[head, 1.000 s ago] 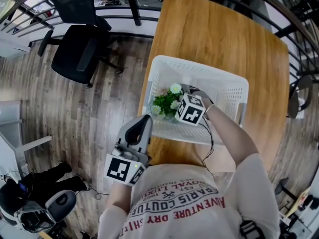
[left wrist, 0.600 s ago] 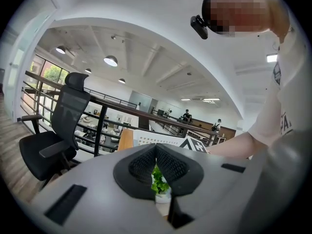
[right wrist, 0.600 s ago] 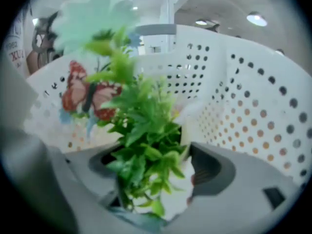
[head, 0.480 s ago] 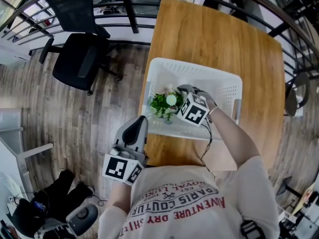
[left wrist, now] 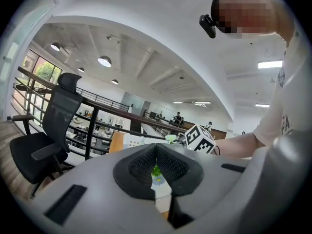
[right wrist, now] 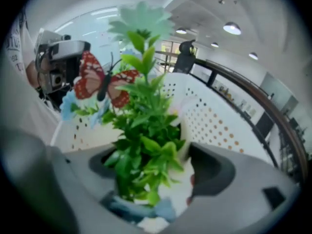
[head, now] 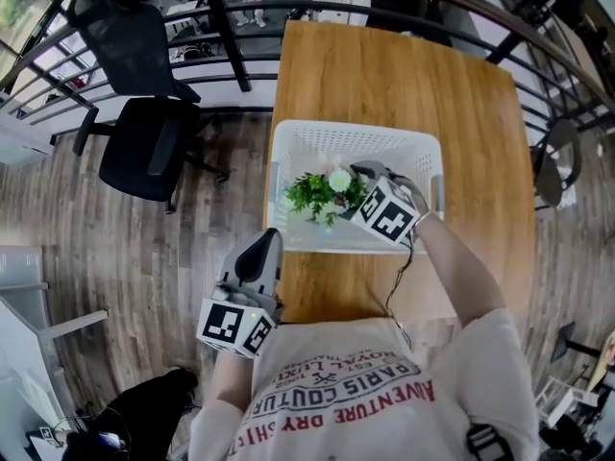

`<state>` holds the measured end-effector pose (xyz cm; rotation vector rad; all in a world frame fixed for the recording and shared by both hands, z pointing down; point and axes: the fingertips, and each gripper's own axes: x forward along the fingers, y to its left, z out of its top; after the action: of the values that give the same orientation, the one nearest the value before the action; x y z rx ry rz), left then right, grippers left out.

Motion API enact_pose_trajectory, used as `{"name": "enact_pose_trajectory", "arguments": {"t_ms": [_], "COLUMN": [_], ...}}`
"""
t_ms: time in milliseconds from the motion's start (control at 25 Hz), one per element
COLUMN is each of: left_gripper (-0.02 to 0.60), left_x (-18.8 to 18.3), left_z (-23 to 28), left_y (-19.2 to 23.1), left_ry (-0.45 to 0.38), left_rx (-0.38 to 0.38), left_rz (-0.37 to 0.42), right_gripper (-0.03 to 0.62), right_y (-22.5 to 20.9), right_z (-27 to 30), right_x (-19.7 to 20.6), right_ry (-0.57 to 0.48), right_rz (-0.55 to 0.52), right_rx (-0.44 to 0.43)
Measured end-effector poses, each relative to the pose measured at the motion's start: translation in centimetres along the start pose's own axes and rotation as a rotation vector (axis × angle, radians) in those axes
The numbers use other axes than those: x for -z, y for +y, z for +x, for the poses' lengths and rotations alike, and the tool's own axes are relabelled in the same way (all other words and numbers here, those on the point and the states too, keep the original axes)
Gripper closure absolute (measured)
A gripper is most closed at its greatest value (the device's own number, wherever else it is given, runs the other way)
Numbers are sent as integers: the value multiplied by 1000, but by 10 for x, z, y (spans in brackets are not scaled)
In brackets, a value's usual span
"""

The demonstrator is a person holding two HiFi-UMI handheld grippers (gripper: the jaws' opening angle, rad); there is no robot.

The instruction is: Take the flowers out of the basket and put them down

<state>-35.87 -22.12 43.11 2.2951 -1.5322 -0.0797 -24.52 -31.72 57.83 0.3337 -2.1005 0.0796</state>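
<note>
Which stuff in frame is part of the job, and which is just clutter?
Job: flowers; white basket; right gripper, jaws have just been closing, now on the flowers; wooden table, likely drop spot.
Lying about: office chair; railing; left gripper, jaws shut, empty.

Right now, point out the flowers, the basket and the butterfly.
flowers (head: 312,197): head view, on the green leaves.
basket (head: 370,145): head view, on its far perforated wall.
butterfly (right wrist: 89,79): right gripper view, on the red wing at picture left.

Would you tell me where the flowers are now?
Head view: the flowers are clamped in the right gripper, whose jaws just closed, over the white basket's left half.
</note>
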Motion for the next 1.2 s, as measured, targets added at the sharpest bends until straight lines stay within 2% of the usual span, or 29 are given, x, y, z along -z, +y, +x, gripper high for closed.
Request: {"name": "enact_pose_trajectory", "arguments": {"t_ms": [320,400,520,680,920,1200], "left_gripper": [557,557,557,557,556,556], "left_x": [-8,-10,-11,-12,-10,13], "left_z": [1,2,3,16,49,95], "left_y": [-57,-66,-90,-127,-197,-297], "left_ry": [-12,-13,-15,-20,-42,-70], "left_rx": [186,219,273,338,375,362], "left_rz": [80,79,77,113,142,115], "right_gripper": [155,157,155,157,157,158], "right_y": [-13,-14,-13,-23,-45,-66], "right_z": [-105,-130,-161,-200,-255,-294], "right_x": [-8,-8,6,32,88,181], "right_ry": [-100,-121,-125,-140,-181,-196], "right_rz": [63,85,105,141,183,227], "right_rx": [224,273,332,403,453,387]}}
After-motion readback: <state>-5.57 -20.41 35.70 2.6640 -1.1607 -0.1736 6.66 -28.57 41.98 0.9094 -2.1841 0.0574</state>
